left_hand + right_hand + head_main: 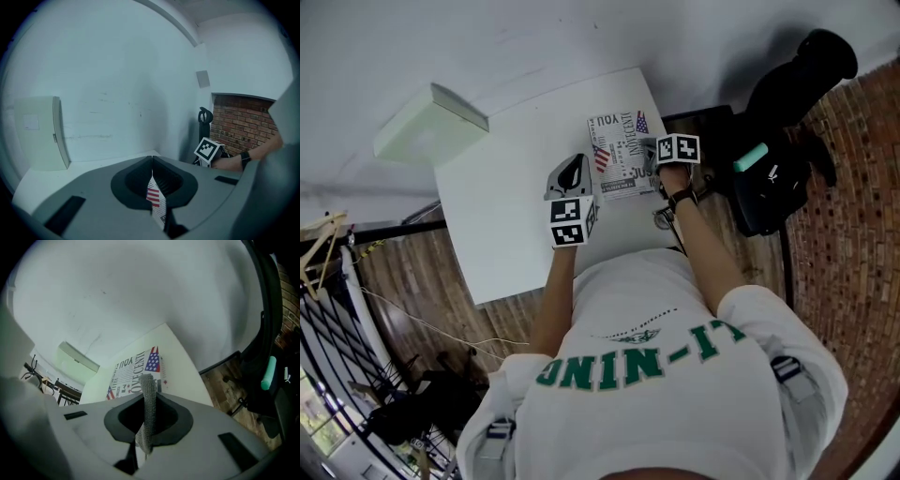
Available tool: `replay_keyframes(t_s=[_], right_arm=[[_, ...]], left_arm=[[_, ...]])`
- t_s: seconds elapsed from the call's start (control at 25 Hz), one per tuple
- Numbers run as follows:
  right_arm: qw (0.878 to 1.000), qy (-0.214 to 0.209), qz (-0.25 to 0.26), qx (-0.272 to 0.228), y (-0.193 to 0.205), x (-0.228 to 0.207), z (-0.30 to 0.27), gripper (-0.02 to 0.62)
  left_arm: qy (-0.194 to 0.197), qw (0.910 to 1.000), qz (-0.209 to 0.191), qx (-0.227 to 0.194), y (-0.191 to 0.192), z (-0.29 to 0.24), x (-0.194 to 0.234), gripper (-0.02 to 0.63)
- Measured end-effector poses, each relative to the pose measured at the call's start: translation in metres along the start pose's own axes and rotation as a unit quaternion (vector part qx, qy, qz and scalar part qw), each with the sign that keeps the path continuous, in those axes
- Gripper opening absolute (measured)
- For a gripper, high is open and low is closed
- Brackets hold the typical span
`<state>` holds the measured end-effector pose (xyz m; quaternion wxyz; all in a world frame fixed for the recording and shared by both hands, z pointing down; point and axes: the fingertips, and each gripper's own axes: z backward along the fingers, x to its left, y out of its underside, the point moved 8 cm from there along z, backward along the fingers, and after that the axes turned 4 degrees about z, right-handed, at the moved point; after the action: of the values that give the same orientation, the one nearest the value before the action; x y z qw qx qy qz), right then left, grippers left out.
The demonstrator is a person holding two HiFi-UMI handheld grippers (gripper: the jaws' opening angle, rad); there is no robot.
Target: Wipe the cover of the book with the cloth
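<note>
On the white bench [487,225], toward its far right corner, the book [621,141] is lying cover up. My left hand-held gripper [152,159] is pinching the book's left edge, jaws closed on it. My right hand-held gripper [148,397] is clamping the grey cloth [149,380] at the book's right edge. Judgement: wiping is starting; next, I am pressing the cloth down and sweeping left.

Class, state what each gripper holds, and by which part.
Left gripper: the book, by its edge near a printed flag. Right gripper: the cloth, by a bunched fold.
</note>
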<state>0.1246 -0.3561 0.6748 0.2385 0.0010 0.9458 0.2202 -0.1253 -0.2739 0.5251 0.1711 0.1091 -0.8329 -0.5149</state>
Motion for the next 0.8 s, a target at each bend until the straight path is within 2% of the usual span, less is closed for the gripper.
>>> replay_keyframes(t_s=[0.24,0.32,0.4,0.52,0.68,0.8], right_arm=[[1.000,0.018,0.010,0.001,-0.001,-0.001,0.002,0.031],[1.000,-0.011,0.004,0.008,0.000,0.011,-0.001,0.032],[0.997,-0.069,0.007,0.021,0.006,0.040,-0.007,0.032],[0.989,-0.120,0.060,0.063,0.021,0.093,-0.029,0.034],[0.981,-0.118,0.120,0.098,0.039,0.131,-0.054,0.035],[0.981,-0.115,0.121,0.103,0.041,0.133,-0.060,0.034]], left_arm=[[0.004,1.0000,-0.005,-0.001,-0.002,-0.001,-0.004,0.015],[0.001,1.0000,-0.006,-0.002,-0.002,0.001,-0.004,0.015],[-0.004,1.0000,-0.005,-0.003,-0.001,0.004,-0.002,0.015],[-0.012,0.9999,-0.003,-0.006,-0.002,0.008,0.003,0.015],[-0.021,0.9997,-0.002,-0.008,-0.002,0.015,0.006,0.015],[-0.025,0.9997,-0.001,-0.007,0.000,0.019,0.007,0.015]])
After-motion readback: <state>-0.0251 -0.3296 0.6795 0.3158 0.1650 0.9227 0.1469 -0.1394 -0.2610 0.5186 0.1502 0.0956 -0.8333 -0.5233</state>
